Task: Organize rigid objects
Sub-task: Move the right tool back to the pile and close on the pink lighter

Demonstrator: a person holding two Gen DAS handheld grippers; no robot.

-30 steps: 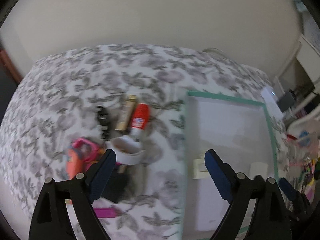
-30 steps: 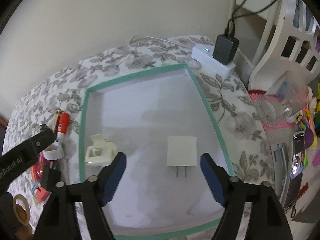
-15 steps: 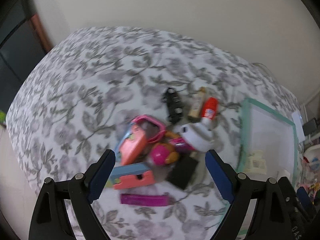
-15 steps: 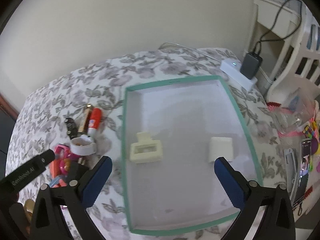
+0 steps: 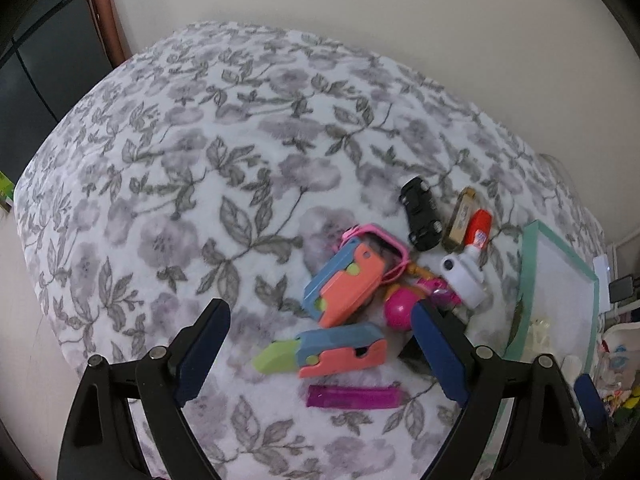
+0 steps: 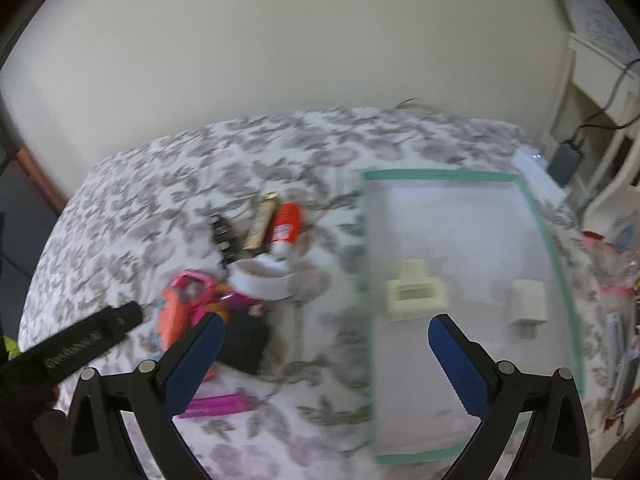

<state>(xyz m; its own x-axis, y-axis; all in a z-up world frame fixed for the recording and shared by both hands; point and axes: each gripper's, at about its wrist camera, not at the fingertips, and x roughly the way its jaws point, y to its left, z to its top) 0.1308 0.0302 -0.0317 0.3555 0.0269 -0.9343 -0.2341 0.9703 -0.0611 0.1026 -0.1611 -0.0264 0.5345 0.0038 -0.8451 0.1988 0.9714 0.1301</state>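
We see both tools wide open and empty: left tool [image 5: 320, 354] over the toy pile [image 5: 352, 292], right tool [image 6: 326, 348] beside the tray [image 6: 444, 176].

**Soft cloth, hard plastics**

The floral bedspread [image 5: 168, 184] under the tongs looks like soft, fuzzy matt cloth. Ahead of the left tongs, the black toy car [image 5: 420, 213] is glossy plastic, and the coral-blue toys [image 5: 345, 283] are smooth matt plastic. The tray [image 6: 554, 248], ahead of the right tongs, has a smooth matt floor.
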